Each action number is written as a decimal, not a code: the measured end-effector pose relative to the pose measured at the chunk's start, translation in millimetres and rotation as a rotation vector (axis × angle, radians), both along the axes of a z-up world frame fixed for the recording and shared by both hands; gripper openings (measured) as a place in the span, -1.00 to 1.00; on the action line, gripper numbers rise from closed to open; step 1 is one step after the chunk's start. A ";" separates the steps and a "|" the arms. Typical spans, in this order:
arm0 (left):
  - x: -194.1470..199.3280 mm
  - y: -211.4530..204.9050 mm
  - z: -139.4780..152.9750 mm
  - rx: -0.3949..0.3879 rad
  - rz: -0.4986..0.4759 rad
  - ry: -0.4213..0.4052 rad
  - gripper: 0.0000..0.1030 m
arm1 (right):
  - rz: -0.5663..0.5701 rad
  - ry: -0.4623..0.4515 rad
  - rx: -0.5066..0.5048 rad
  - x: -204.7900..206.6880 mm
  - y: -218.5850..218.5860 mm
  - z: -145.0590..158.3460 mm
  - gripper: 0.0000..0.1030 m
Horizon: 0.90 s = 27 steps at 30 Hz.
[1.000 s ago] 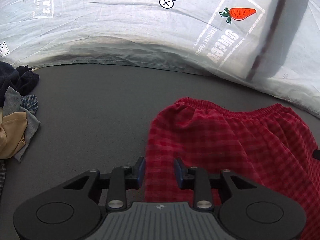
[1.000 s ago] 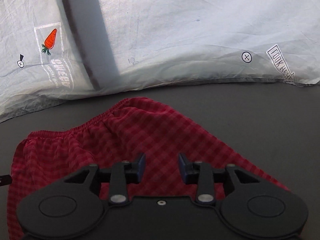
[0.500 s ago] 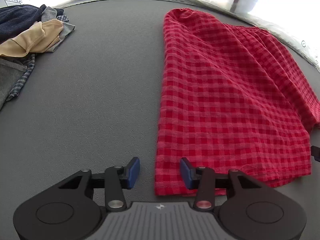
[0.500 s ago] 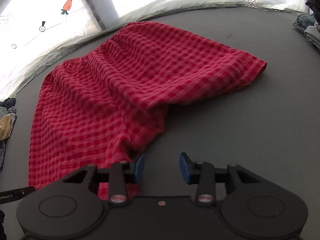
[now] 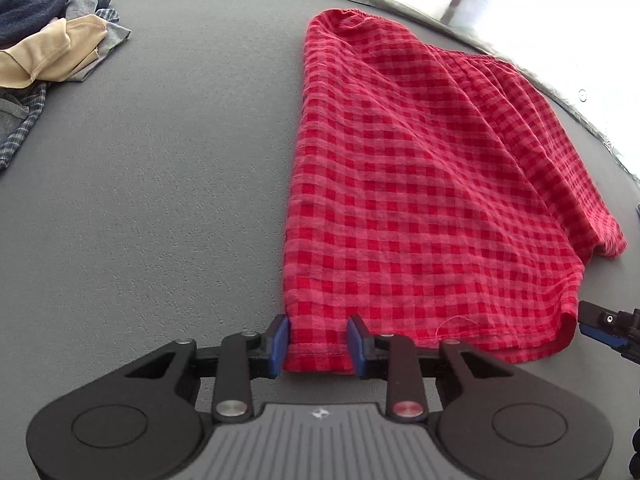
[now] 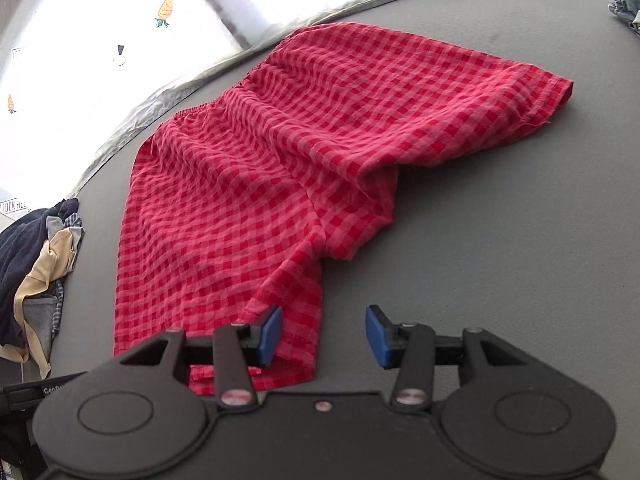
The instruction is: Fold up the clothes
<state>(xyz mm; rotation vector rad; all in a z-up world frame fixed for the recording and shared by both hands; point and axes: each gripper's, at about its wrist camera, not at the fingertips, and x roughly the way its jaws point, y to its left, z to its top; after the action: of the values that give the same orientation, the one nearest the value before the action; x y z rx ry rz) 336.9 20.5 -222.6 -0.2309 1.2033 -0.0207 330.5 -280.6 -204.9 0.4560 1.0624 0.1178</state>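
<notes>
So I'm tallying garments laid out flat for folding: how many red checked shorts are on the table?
1: the red checked shorts lie spread on the grey table, hem toward both grippers. The clothes pile at the left may hide more.

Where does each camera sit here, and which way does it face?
Left wrist: on the left gripper, low over the shorts hem, facing their waistband; open jaws straddle the near-left hem corner; right gripper's tip at right edge.
Right wrist: on the right gripper, facing across the shorts; jaws open.
Shared: shorts, clothes pile, table.
</notes>
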 end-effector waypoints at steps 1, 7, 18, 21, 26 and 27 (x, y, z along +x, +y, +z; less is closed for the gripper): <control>0.0 1.7 0.1 -0.007 0.007 0.000 -0.51 | 0.000 -0.007 0.013 -0.7 -0.2 1.1 -0.08; -1.5 4.1 1.1 -0.022 0.012 -0.003 -0.58 | 0.021 -0.004 0.013 -0.4 4.0 3.3 0.03; -2.5 -2.3 4.1 0.019 -0.023 -0.034 -0.96 | 0.074 0.043 -0.071 14.2 20.5 -9.7 -0.62; -3.5 5.1 10.6 0.027 0.015 -0.054 -0.96 | 0.091 0.045 -0.048 10.5 23.3 -6.9 -0.79; -3.8 24.4 30.0 0.048 0.069 -0.093 -0.96 | 0.110 0.040 0.037 1.4 30.2 3.4 -0.86; -4.8 29.1 35.2 0.050 0.080 -0.104 -0.96 | 0.119 0.039 0.045 -0.2 33.6 5.9 -0.86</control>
<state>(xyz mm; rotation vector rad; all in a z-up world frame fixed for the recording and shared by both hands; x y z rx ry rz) 332.2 49.6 -187.4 -0.2310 1.0890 0.0663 330.3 -247.0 -199.0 0.4372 1.1273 0.2394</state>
